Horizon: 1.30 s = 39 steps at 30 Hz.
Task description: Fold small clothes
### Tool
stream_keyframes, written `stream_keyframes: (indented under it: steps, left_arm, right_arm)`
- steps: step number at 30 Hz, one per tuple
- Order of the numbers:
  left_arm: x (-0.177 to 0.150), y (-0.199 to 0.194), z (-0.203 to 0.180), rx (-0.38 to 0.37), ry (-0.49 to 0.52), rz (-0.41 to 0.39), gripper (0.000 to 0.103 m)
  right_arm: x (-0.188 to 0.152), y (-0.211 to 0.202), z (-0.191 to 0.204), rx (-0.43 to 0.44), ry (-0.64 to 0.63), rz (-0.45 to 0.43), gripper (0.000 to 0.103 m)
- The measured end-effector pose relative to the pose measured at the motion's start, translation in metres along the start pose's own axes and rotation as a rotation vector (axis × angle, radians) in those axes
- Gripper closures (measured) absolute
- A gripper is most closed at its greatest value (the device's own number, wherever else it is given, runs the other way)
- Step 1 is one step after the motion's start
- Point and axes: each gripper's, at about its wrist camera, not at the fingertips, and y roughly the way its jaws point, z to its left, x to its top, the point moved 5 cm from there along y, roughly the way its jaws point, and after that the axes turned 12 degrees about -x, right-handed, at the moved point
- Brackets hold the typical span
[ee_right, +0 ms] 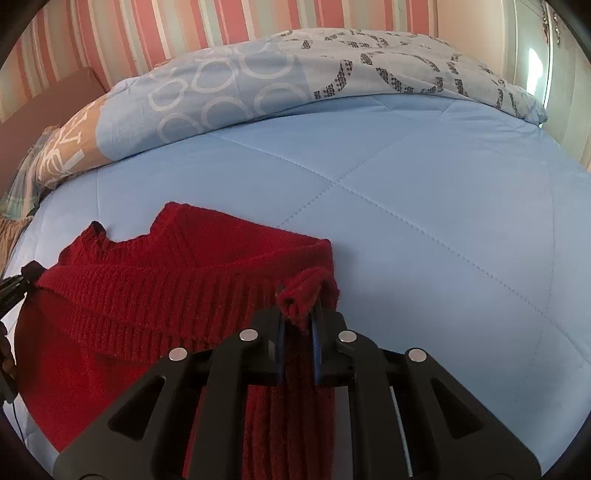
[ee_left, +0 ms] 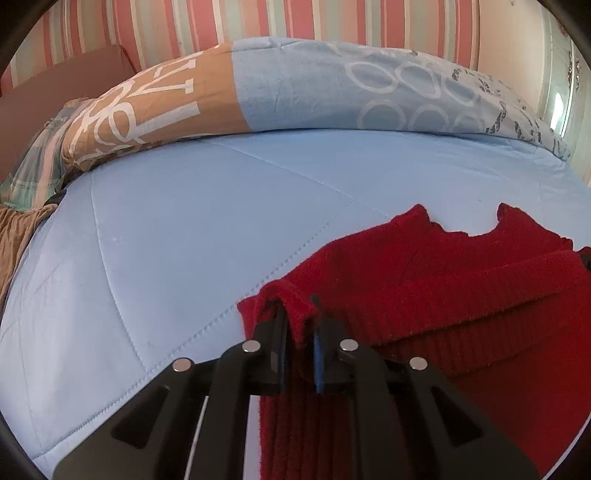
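A red knitted sweater (ee_left: 424, 288) lies on the light blue quilt (ee_left: 184, 240), its ribbed hem folded up over the body toward the neckline. My left gripper (ee_left: 299, 314) is shut on the hem's left corner. In the right wrist view the same sweater (ee_right: 166, 291) fills the lower left, and my right gripper (ee_right: 299, 314) is shut on the hem's right corner, which bunches between the fingers. Both corners are held just above the quilt. The left gripper's tip shows at the left edge of the right wrist view (ee_right: 22, 280).
A rolled duvet with blue, tan and ring patterns (ee_left: 295, 85) lies along the far side of the bed, also in the right wrist view (ee_right: 295, 70). A striped pink wall (ee_left: 258, 22) stands behind. A plaid pillow (ee_left: 37, 162) is at the far left.
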Motion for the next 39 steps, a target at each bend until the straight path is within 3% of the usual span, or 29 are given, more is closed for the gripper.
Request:
stream_keyframes:
  steps: [6, 9, 11, 13, 15, 17, 18, 19, 20, 22, 23, 25, 28, 29, 31, 34, 36, 39]
  left_arm:
    - [0.021, -0.013, 0.006, -0.056, -0.03, 0.002, 0.09]
    - [0.032, -0.012, 0.015, -0.1, -0.101, 0.007, 0.089]
    - [0.032, -0.002, 0.019, -0.116, -0.137, 0.041, 0.088]
    - [0.025, 0.015, 0.027, -0.156, -0.212, 0.1, 0.084]
    - [0.021, 0.021, 0.03, -0.19, -0.253, 0.117, 0.079]
    - [0.023, 0.016, 0.028, -0.184, -0.229, 0.107, 0.078]
    - [0.024, 0.011, 0.023, -0.167, -0.189, 0.103, 0.075]
    - [0.025, 0.005, 0.018, -0.152, -0.146, 0.094, 0.065]
    - [0.027, -0.004, 0.012, -0.143, -0.098, 0.076, 0.058]
    - [0.03, -0.02, 0.001, -0.116, -0.022, 0.034, 0.014]
    - [0.031, -0.029, -0.002, -0.074, 0.016, 0.005, 0.009]
    - [0.033, -0.042, -0.003, -0.031, 0.071, -0.02, 0.009]
    - [0.038, -0.063, 0.006, 0.043, 0.072, -0.079, 0.009]
    - [0.036, -0.067, 0.005, 0.029, 0.076, -0.08, 0.009]
    - [0.03, -0.073, -0.013, -0.067, 0.116, -0.076, 0.009]
    - [0.02, -0.066, -0.052, -0.161, 0.228, -0.047, 0.009]
    - [0.016, -0.048, -0.078, -0.147, 0.273, -0.024, 0.009]
    - [0.021, -0.016, -0.096, -0.133, 0.25, 0.005, 0.009]
  right_arm:
    - [0.024, -0.014, -0.004, 0.094, 0.068, -0.006, 0.092]
    - [0.036, -0.008, -0.006, 0.124, 0.109, 0.009, 0.091]
    - [0.037, 0.0, -0.004, 0.139, 0.129, 0.039, 0.086]
    - [0.034, 0.01, -0.004, 0.171, 0.174, 0.084, 0.069]
    - [0.03, 0.014, -0.007, 0.201, 0.22, 0.089, 0.066]
    - [0.03, 0.009, -0.005, 0.204, 0.212, 0.073, 0.06]
    - [0.03, 0.001, -0.003, 0.214, 0.199, 0.054, 0.052]
    - [0.031, -0.006, -0.001, 0.218, 0.187, 0.03, 0.041]
    - [0.032, -0.013, 0.0, 0.22, 0.171, 0.004, 0.036]
    - [0.035, -0.035, 0.004, 0.21, 0.098, -0.07, 0.033]
    - [0.036, -0.041, 0.006, 0.203, 0.068, -0.085, 0.033]
    - [0.037, -0.052, 0.01, 0.153, -0.015, -0.113, 0.032]
    - [0.032, -0.054, 0.02, 0.117, -0.123, -0.101, 0.032]
    - [0.029, -0.052, 0.025, 0.116, -0.154, -0.09, 0.033]
    - [0.024, -0.046, 0.035, 0.113, -0.196, -0.064, 0.033]
    - [0.018, -0.036, 0.048, 0.162, -0.211, -0.013, 0.034]
    - [0.014, -0.03, 0.057, 0.168, -0.224, -0.007, 0.035]
    - [0.014, -0.014, 0.064, 0.145, -0.202, 0.003, 0.038]
